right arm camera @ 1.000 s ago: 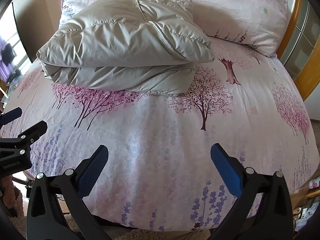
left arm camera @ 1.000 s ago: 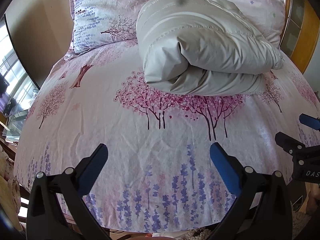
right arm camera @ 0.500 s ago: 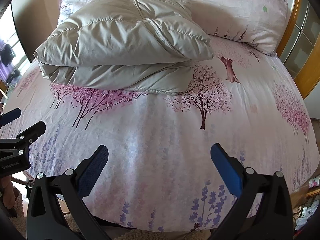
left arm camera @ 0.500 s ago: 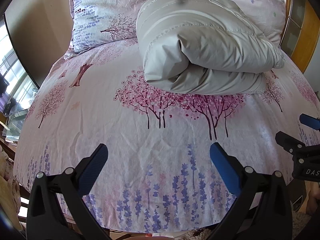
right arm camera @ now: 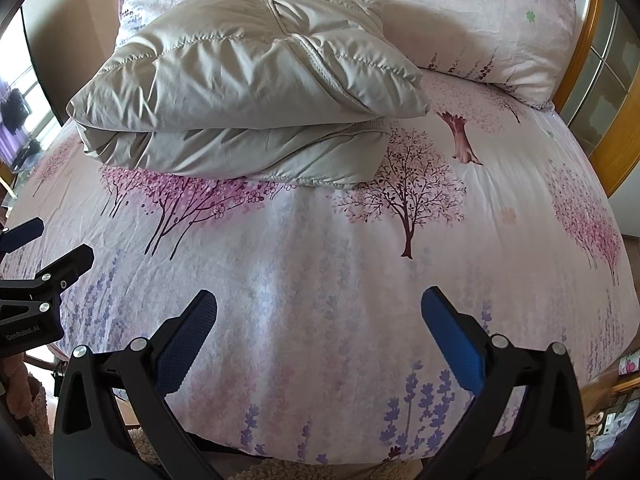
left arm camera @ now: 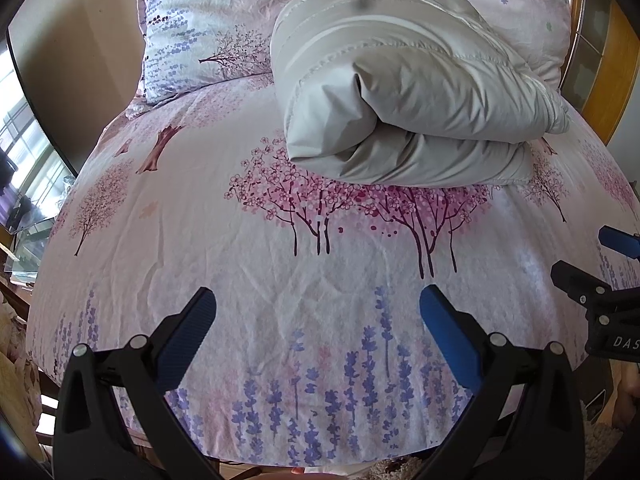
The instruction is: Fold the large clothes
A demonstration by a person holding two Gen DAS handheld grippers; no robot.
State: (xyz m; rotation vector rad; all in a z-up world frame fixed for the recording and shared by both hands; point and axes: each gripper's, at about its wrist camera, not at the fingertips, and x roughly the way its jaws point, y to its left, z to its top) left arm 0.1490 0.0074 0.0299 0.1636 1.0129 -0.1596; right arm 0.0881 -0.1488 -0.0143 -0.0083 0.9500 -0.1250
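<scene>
Item one: a pale grey quilted down jacket point(left arm camera: 404, 92), folded into a thick bundle, lying on our bed toward the head end, its far edge against the pillows.

Item two: the bed sheet point(left arm camera: 320, 280), pink with printed trees and lavender, bare between the jacket and us.

Item three: two pillows point(right arm camera: 480, 28) in matching print, behind the jacket.

Item four: our left claw point(left arm camera: 316, 312), jaws spread wide, holding nothing, over the foot of the bed.

Item five: our right claw point(right arm camera: 318, 314), likewise spread and empty, well apart from the jacket.
</scene>
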